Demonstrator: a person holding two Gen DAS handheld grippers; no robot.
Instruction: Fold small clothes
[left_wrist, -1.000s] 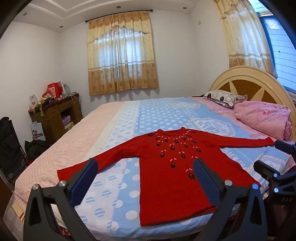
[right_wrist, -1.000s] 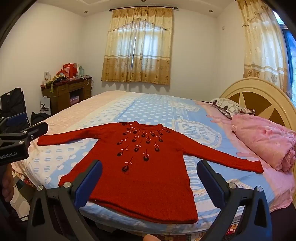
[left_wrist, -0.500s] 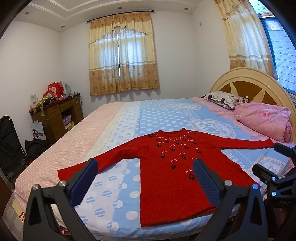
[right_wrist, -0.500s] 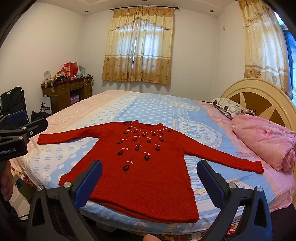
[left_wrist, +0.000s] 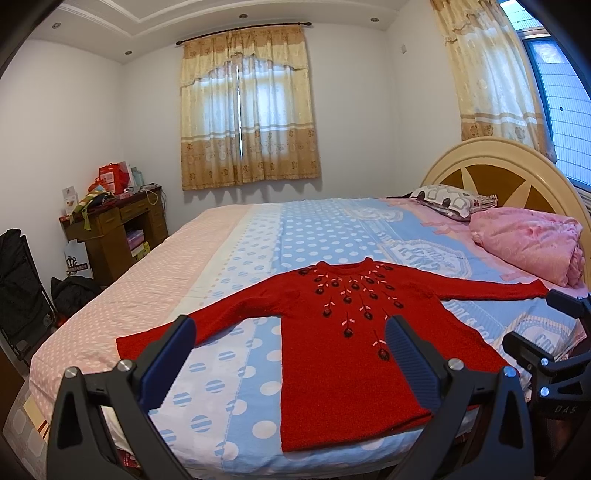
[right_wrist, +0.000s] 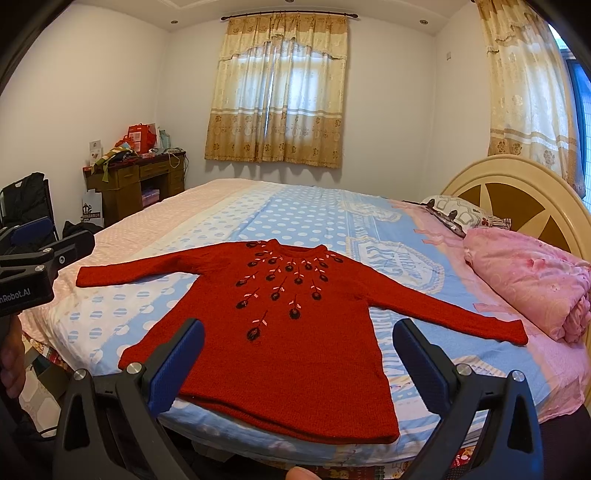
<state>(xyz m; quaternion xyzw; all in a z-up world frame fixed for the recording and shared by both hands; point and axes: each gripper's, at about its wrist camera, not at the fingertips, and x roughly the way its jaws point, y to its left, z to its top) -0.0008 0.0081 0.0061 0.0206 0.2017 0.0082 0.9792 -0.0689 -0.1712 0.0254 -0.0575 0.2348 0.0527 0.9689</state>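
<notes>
Red sweater (right_wrist: 280, 332) flat on bed (right_wrist: 303, 214), sleeves spread, unfolded.

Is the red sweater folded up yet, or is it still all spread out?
Spread out. The red sweater lies flat on the bed, front side up, both sleeves stretched straight out sideways, with no fold anywhere.

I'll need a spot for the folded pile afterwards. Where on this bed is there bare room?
The widest bare stretch of the bed lies between the red sweater's collar and the far edge by the curtains. The pink-dotted strip beyond the left sleeve, toward the wooden desk, is also bare. The headboard end is crowded: pink quilt and patterned pillow.
</notes>
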